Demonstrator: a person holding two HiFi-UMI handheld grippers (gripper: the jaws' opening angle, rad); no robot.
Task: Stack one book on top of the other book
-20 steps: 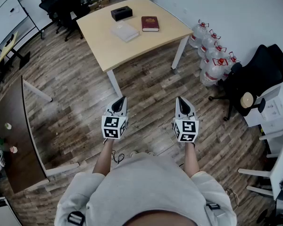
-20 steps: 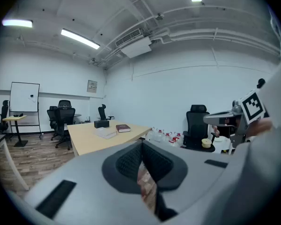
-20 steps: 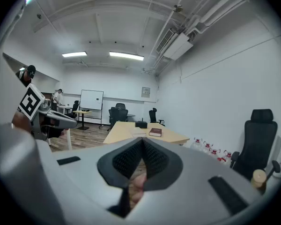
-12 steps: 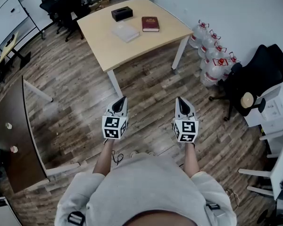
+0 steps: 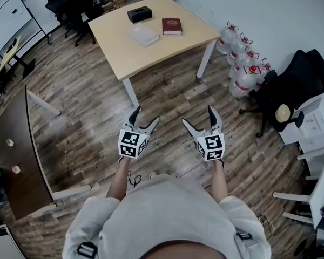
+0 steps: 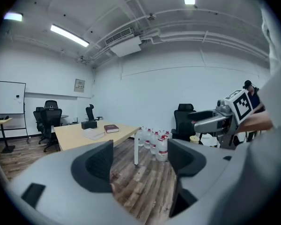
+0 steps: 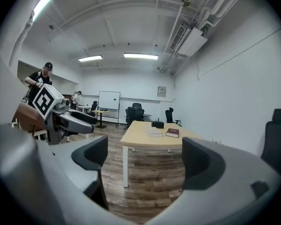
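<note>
The person is standing on the wood-plank floor [image 5: 86,144], well short of the light wooden rectangular table [image 5: 146,55]. Both bare forearms are reaching forward from the waist, roughly parallel. The left hand-held gripper [image 5: 146,114] is pointing ahead and slightly downward, its marker cube facing up towards the head camera. The right hand-held gripper [image 5: 197,115] is mirroring it alongside, and both are well apart from the table. Both grippers are released: in each gripper view the two grey jaws are standing wide apart, with only floor and the distant table showing between them.

The dark red hardcover book [image 5: 171,26] is lying flat on the far part of the tabletop. The pale flat book [image 5: 143,35] is lying just beside it to the left, apart and unstacked, and a black rectangular box [image 5: 139,15] is sitting behind them.

In the earlier head views each pair of jaws was pressed together into a narrow point; both pairs are now splaying open in a V. The hands are sitting in much the same spot, and the books are lying where they were.
</note>
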